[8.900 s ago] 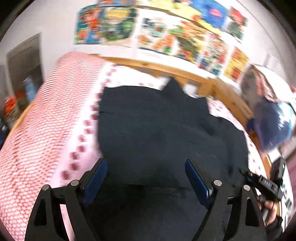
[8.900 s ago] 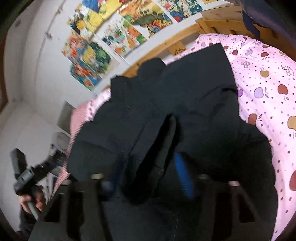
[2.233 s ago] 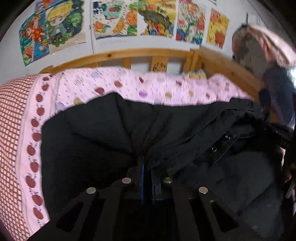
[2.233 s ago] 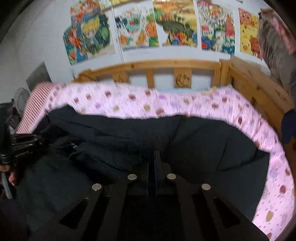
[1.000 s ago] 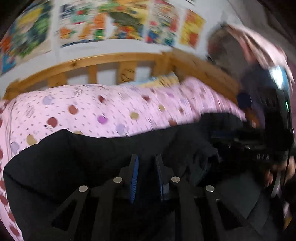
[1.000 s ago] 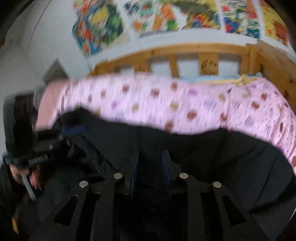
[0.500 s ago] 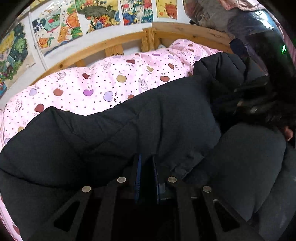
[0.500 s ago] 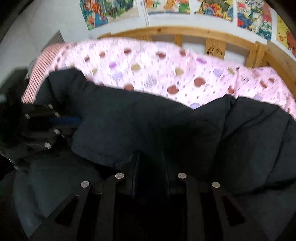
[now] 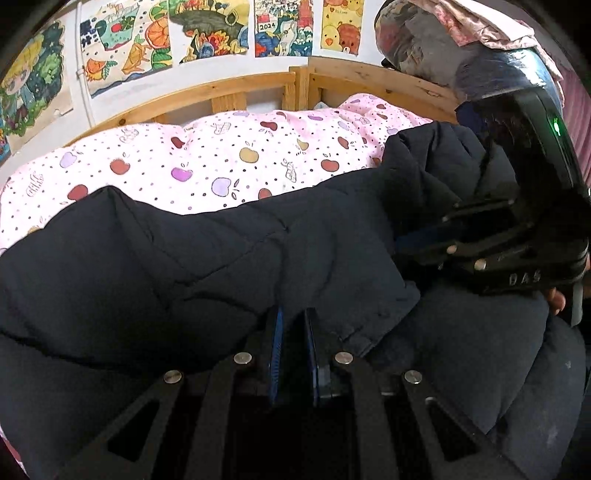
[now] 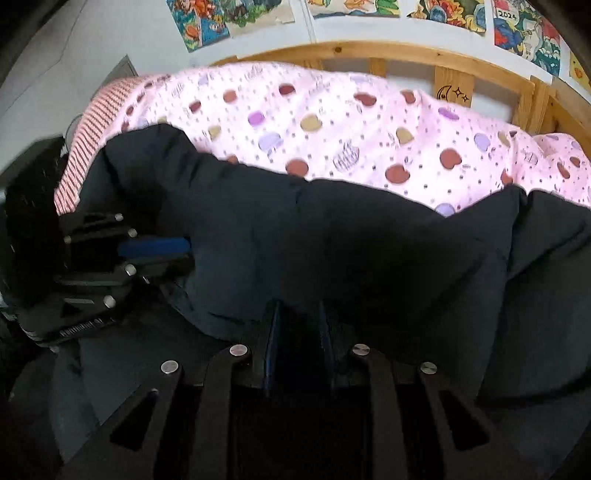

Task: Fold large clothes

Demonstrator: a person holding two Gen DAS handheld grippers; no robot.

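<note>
Both the left gripper [image 9: 293,345] and right gripper [image 10: 297,341] pinch the black puffer jacket's [image 9: 221,258] folded edge, bare apple-print quilt [image 9: 221,162] toward 12 o'clock, "2024" poster [image 9: 281,27] beyond.

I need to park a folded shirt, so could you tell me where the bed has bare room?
Free: the pink apple-print quilt between the black coat and the wooden rail. Crowded: the near side, where the coat and both grippers sit.

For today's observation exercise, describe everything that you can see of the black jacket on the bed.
The black jacket is a bulky, padded garment of dark matte fabric with stitched seams. It lies on the pink apple-print quilt, its upper layer doubled over the part beneath, with a hemmed edge showing. The left gripper and the right gripper each pinch that folded layer's near edge. Its sleeves and front are hidden.
</note>
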